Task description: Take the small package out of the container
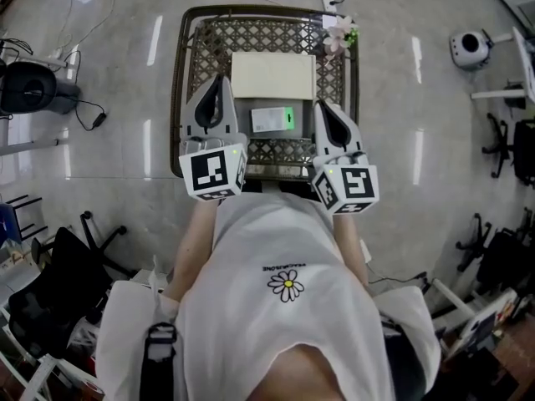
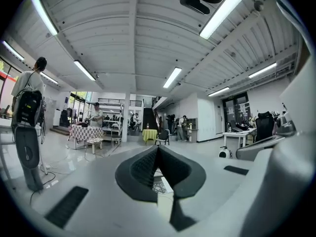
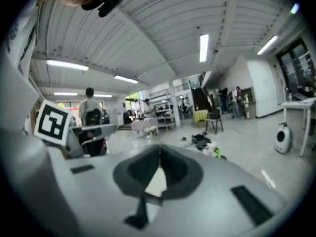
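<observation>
Dark lattice-top table point(image 1: 267, 33), cream box point(image 1: 273, 75) at its middle, small package point(image 1: 273, 119) just beside it, flowers point(image 1: 338, 32) at 1 corner

The left gripper point(image 2: 158, 149) has its dark ribbed jaws pressed together at the tips with nothing between them. Through the small gap below the seam show a bit of lattice tabletop point(image 2: 160, 184) and a pale edge point(image 2: 165, 204) of something that cannot be made out. Beyond is a large hall with a shiny floor under long strip lights point(image 2: 223, 11), where a person point(image 2: 24, 83) wearing a backpack point(image 2: 29, 108) stands at the left. A checked-cloth table point(image 2: 81, 132) and a yellow-cloth table point(image 2: 149, 134) stand farther back, and a white desk point(image 2: 238, 135) and a black office chair point(image 2: 265, 125) are at the right.
</observation>
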